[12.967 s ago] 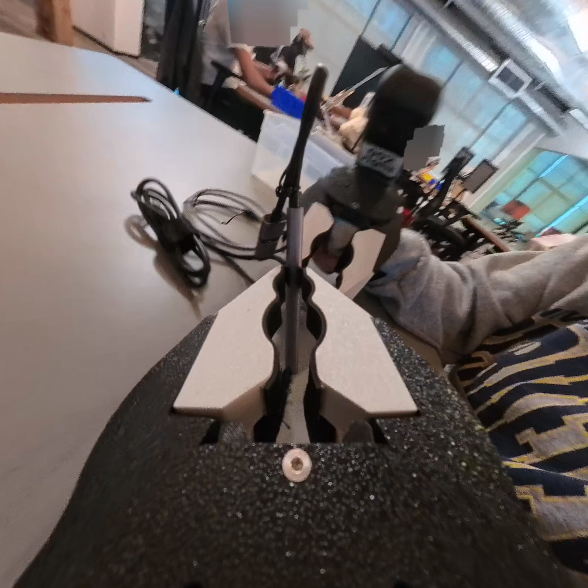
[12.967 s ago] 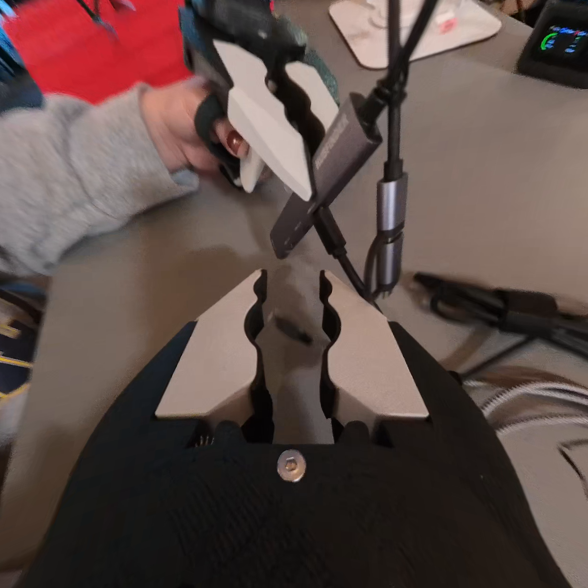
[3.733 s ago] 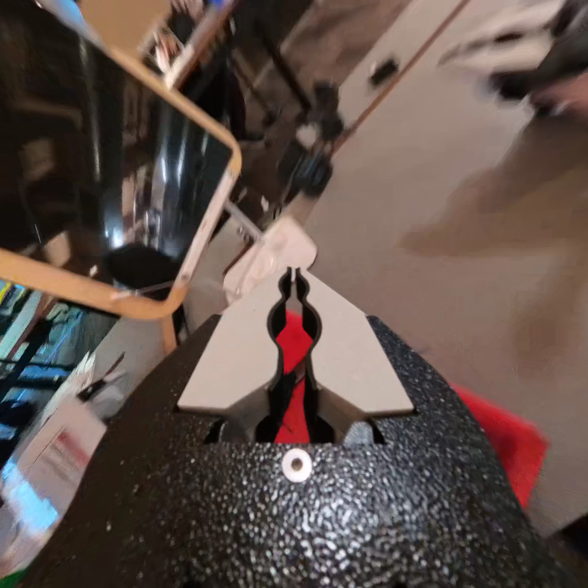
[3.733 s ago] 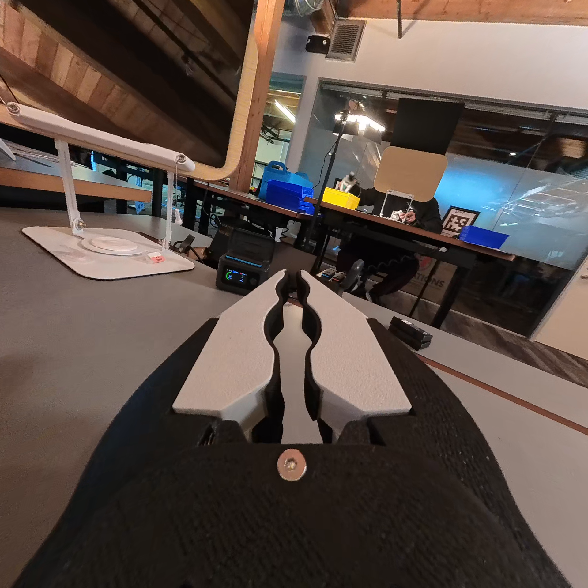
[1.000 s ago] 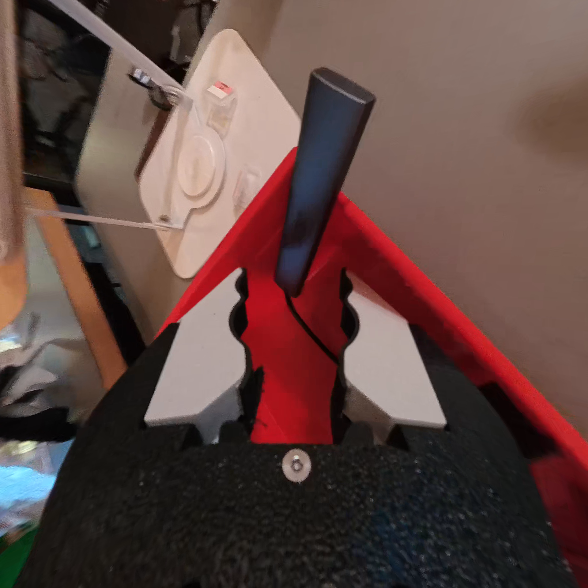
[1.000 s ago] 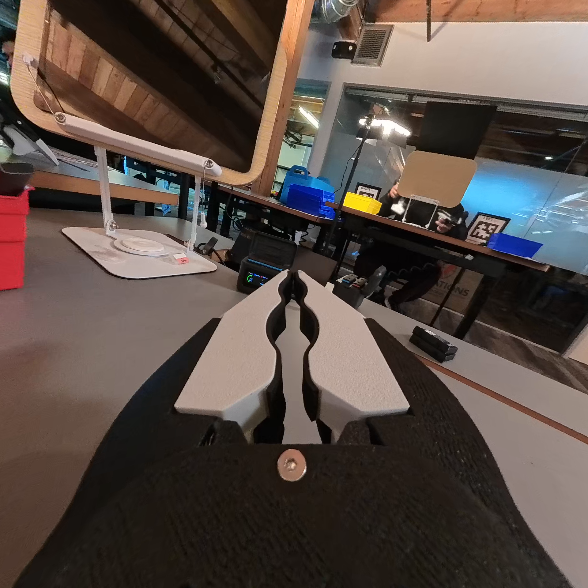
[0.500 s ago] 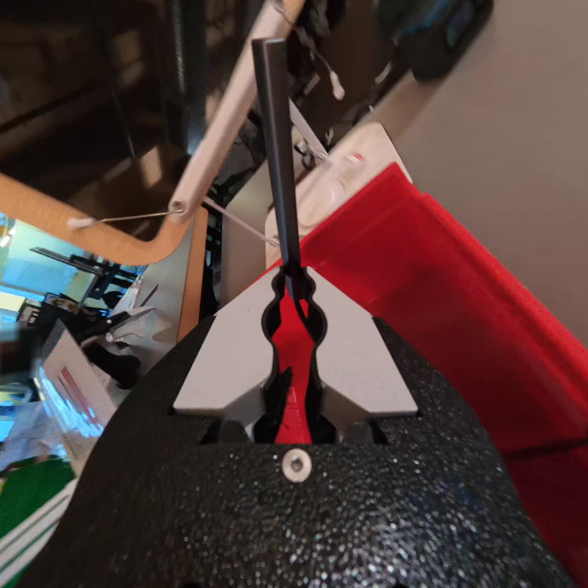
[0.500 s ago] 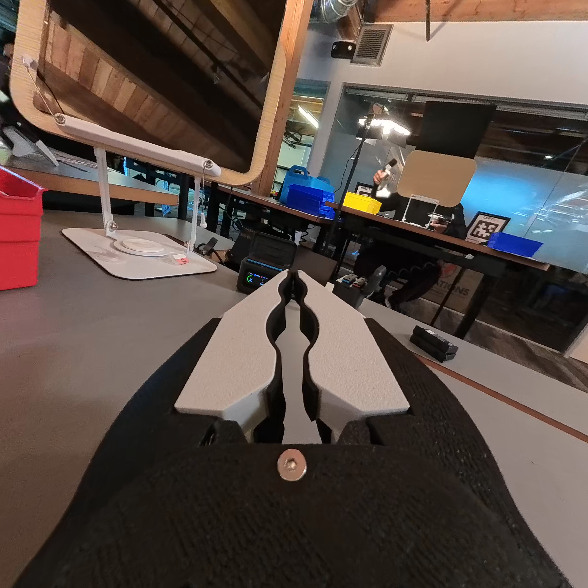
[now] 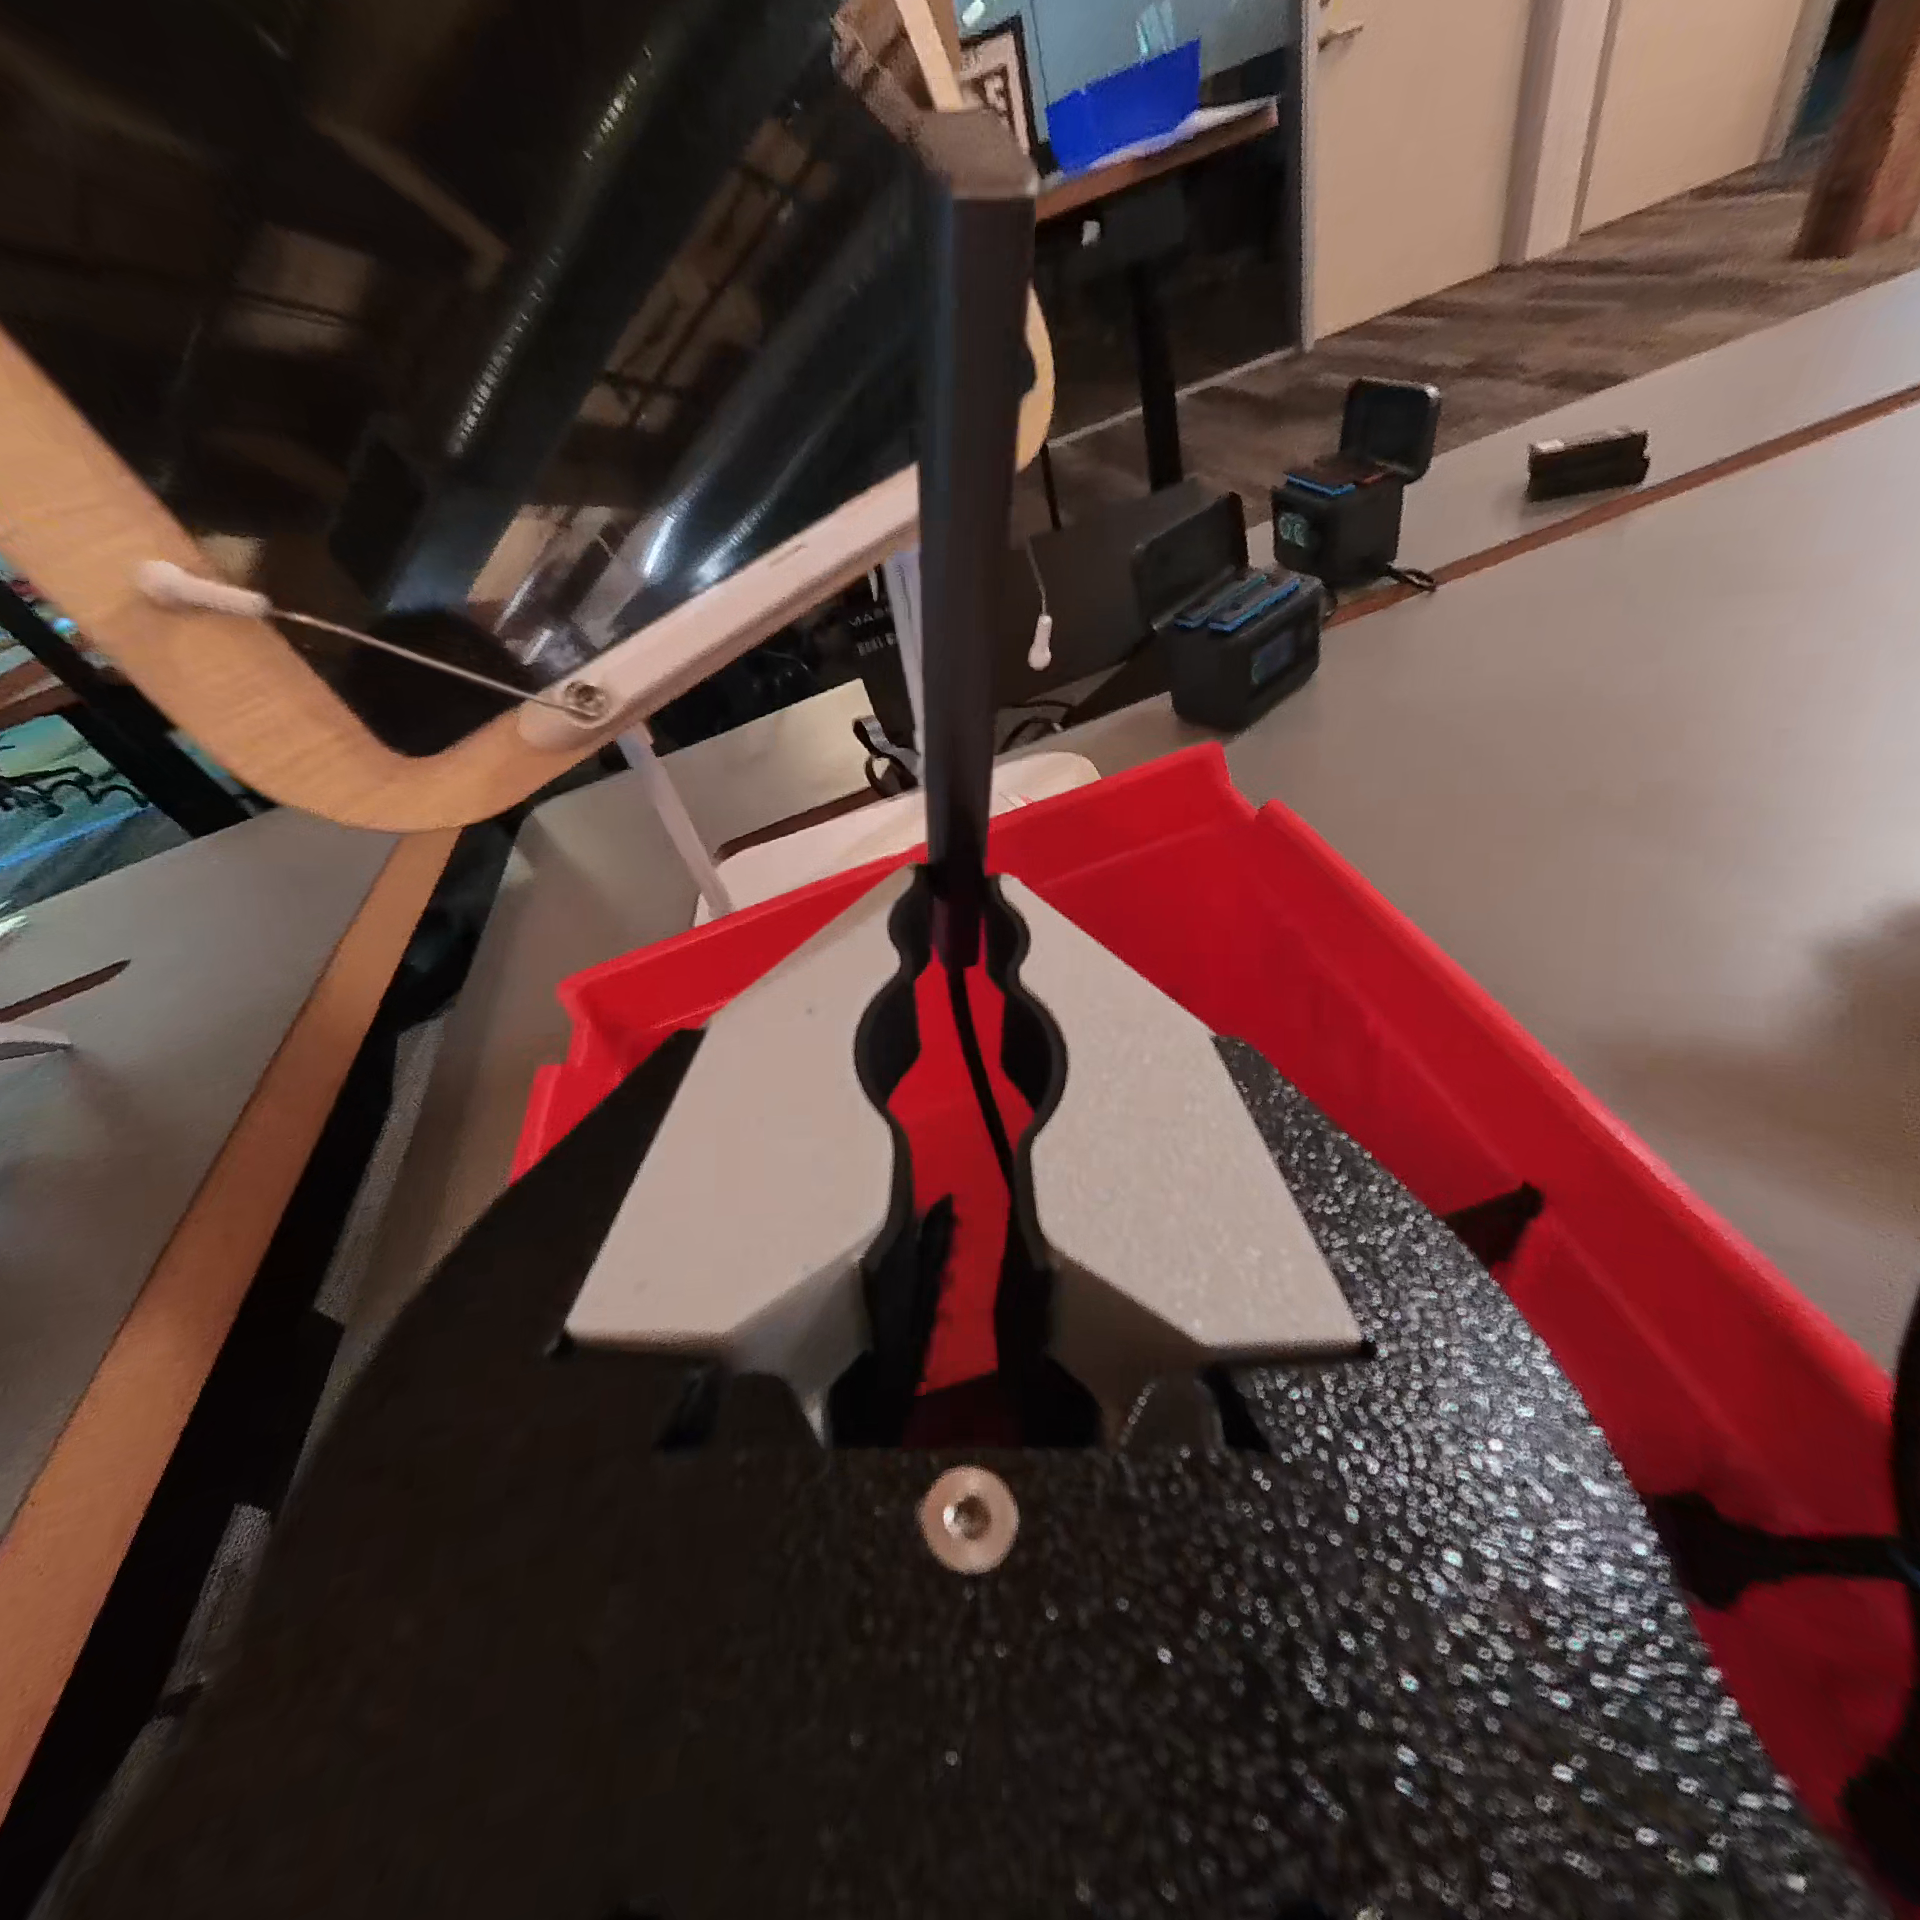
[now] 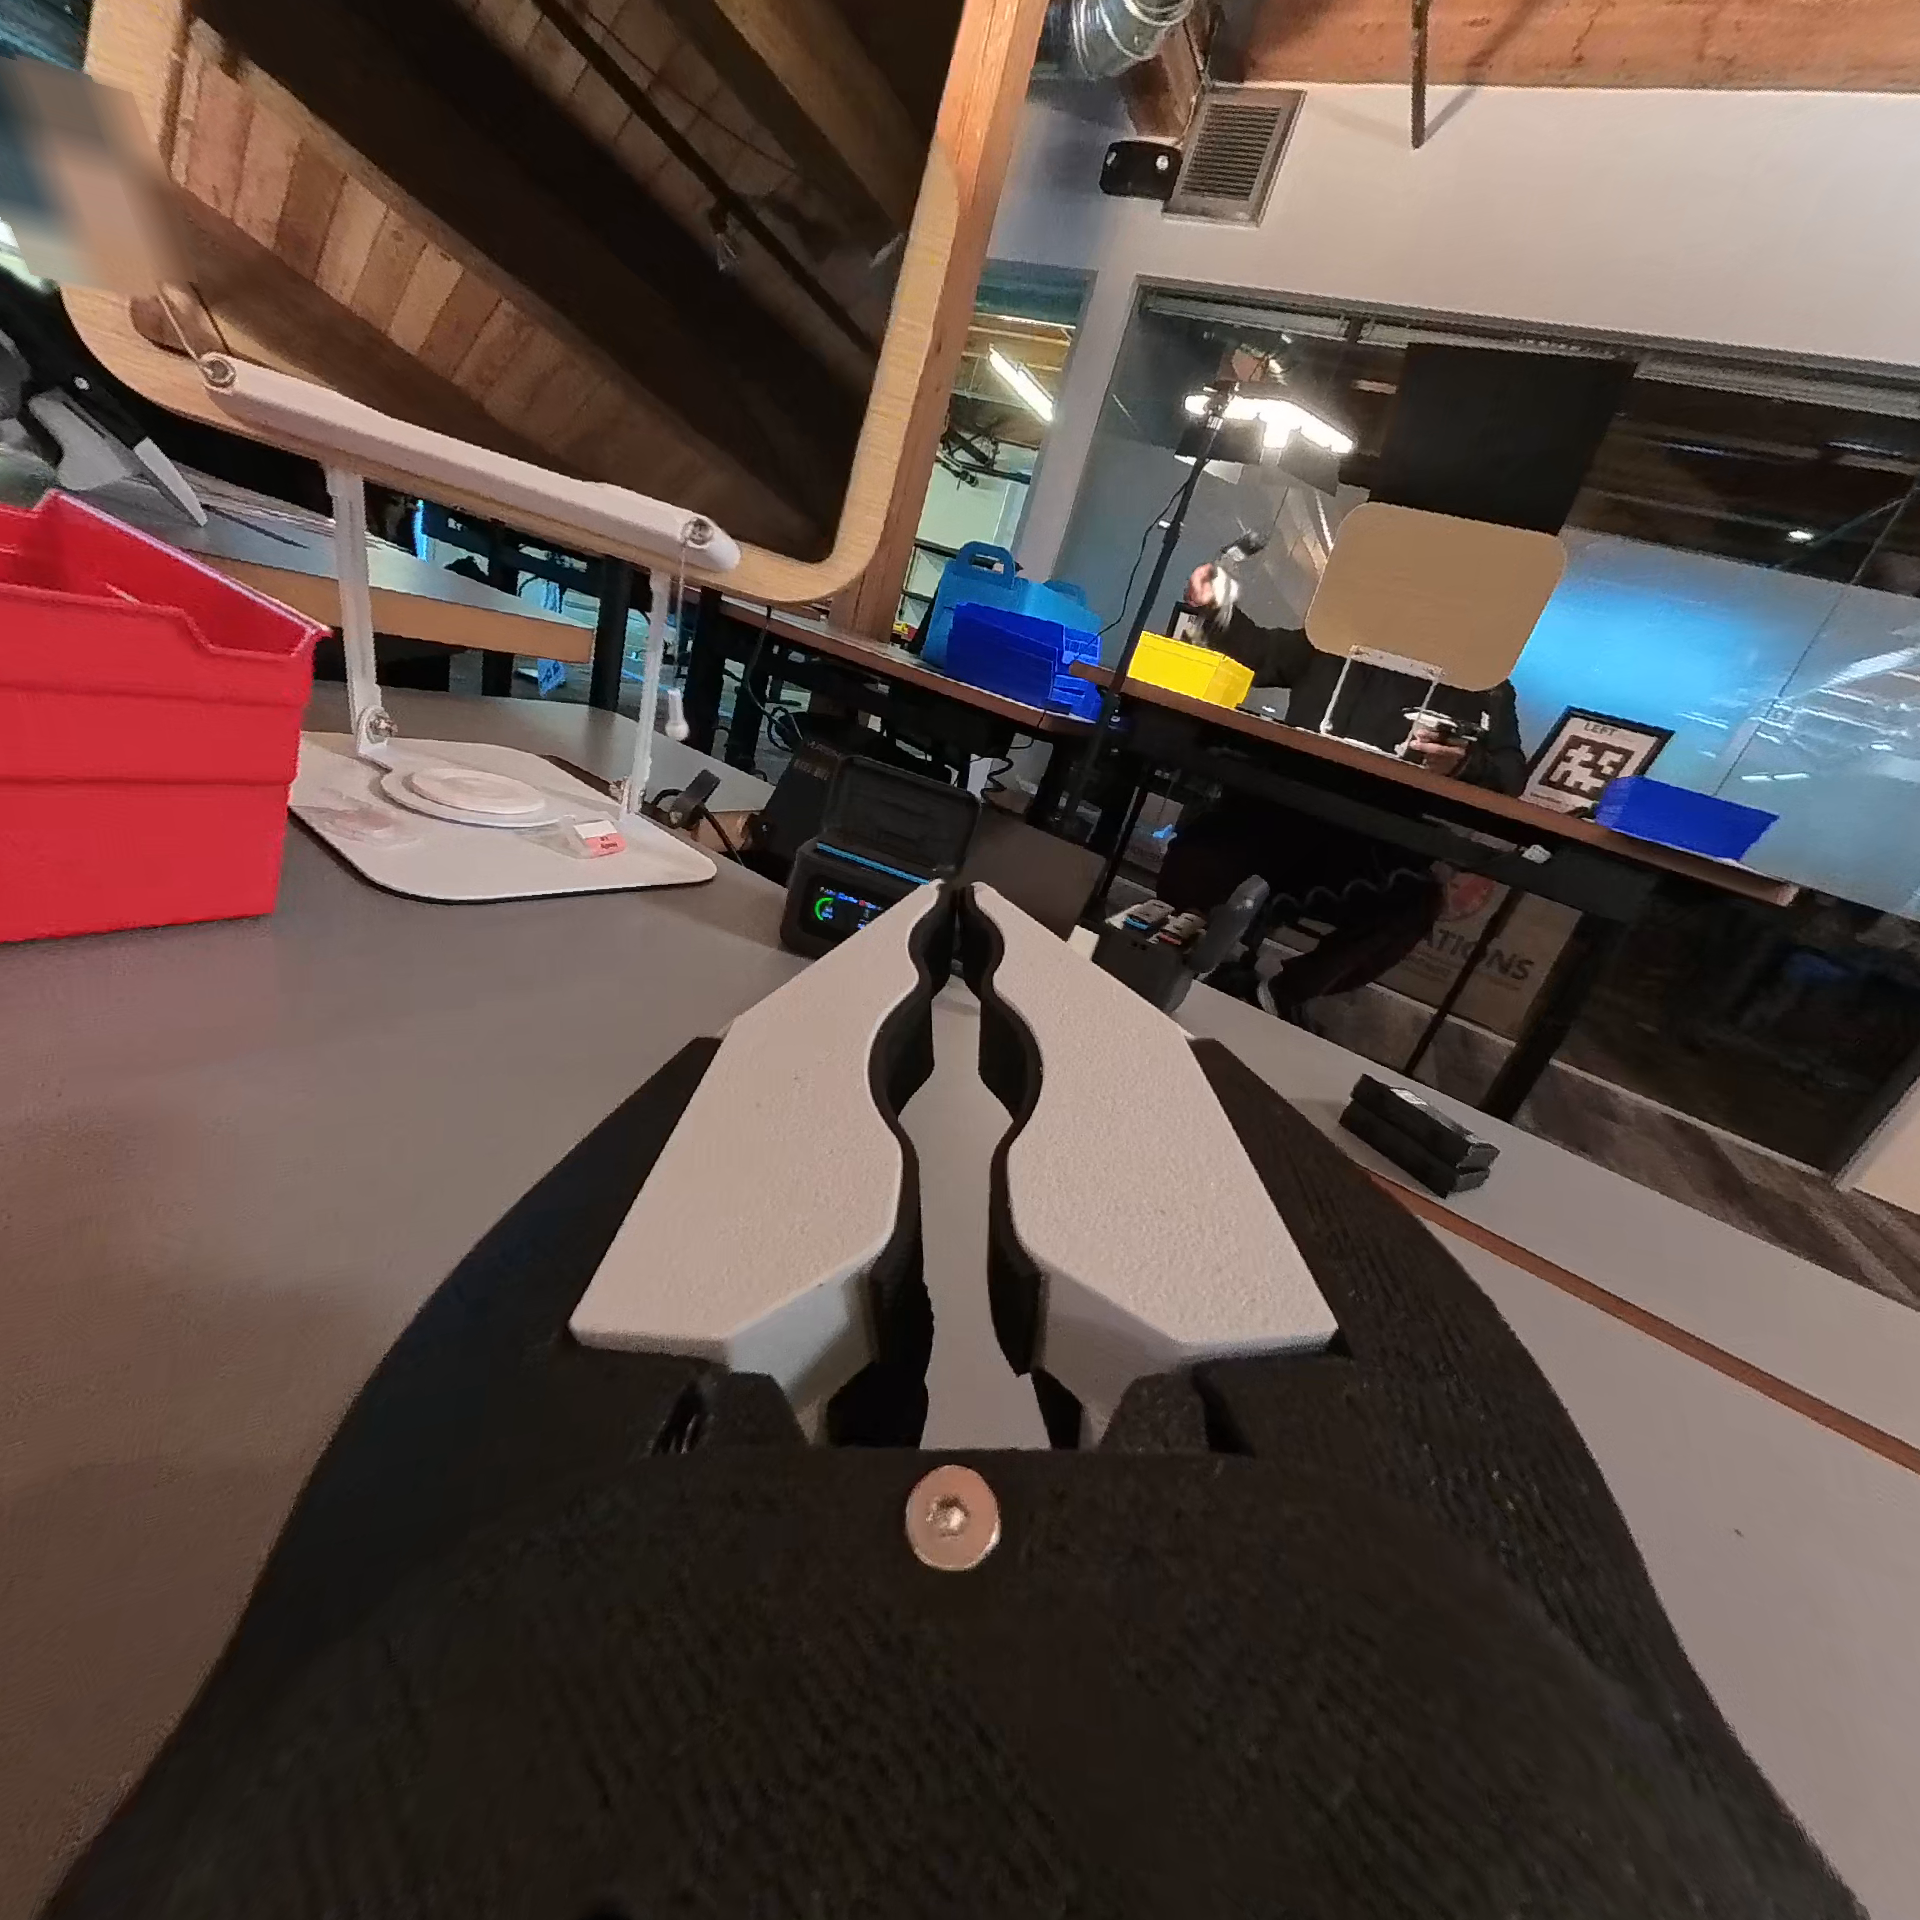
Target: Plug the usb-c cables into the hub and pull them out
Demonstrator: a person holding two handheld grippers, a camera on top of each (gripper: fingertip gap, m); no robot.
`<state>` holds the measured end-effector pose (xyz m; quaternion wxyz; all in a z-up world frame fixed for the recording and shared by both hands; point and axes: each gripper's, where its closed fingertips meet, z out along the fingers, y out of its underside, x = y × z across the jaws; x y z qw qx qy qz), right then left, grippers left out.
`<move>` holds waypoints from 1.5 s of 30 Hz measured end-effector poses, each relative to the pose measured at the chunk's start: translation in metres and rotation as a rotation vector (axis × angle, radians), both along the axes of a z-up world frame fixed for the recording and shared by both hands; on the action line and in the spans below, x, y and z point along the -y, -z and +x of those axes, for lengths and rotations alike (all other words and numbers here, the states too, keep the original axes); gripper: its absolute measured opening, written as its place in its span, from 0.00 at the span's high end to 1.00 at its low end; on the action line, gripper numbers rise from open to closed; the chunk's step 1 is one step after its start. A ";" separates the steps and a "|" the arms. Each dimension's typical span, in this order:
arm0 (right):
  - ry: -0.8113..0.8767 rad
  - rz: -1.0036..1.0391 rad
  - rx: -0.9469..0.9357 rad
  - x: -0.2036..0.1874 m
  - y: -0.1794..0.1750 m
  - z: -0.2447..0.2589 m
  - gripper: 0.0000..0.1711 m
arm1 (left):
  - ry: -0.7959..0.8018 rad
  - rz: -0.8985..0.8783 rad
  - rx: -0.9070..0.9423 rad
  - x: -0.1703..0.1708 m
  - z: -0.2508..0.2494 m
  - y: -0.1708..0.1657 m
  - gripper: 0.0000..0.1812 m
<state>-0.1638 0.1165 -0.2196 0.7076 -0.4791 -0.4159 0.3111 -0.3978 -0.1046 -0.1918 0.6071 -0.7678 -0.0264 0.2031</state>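
Note:
My left gripper [image 9: 958,894] is shut on the lower end of the dark slim hub [image 9: 971,520]. The hub stands edge-on and upright over the red bin [image 9: 1351,935]. The hub's thin black cable [image 9: 987,1091] runs down between the fingers into the bin. No other usb-c cable is clearly visible. My right gripper [image 10: 958,894] is shut and empty, low over the grey table [image 10: 364,1091], right of the red bin [image 10: 135,769].
A white lamp stand [image 10: 499,831] sits behind the bin. Black charger cases [image 9: 1236,644] stand at the table's far edge, one also in the right wrist view [image 10: 873,883]. A small black block [image 10: 1418,1132] lies at right. A person [image 10: 1382,707] sits at a far table. Spacing between my two grippers at the tips: around 35 centimetres. To reach the small black block [image 10: 1418,1132] in a straight line is about 30 centimetres for my right fingers, about 55 centimetres for my left. It turns up in the left wrist view [image 9: 1604,453] as well.
My left gripper was open around the hub in the bin a second ago; it has shut on the hub and tilted upward. The red bin reaches farther into the right wrist view.

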 end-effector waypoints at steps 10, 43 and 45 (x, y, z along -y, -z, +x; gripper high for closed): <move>-0.816 -0.304 0.175 0.165 -0.009 -0.061 0.86 | 0.238 -0.260 0.040 -0.036 0.022 0.038 0.96; -0.847 -0.288 0.392 0.237 0.007 -0.129 0.80 | 0.483 -0.066 -0.015 -0.032 0.059 0.006 0.96; -0.842 -0.350 0.499 0.248 0.011 -0.138 0.80 | 0.504 -0.111 -0.017 -0.033 0.063 0.010 0.96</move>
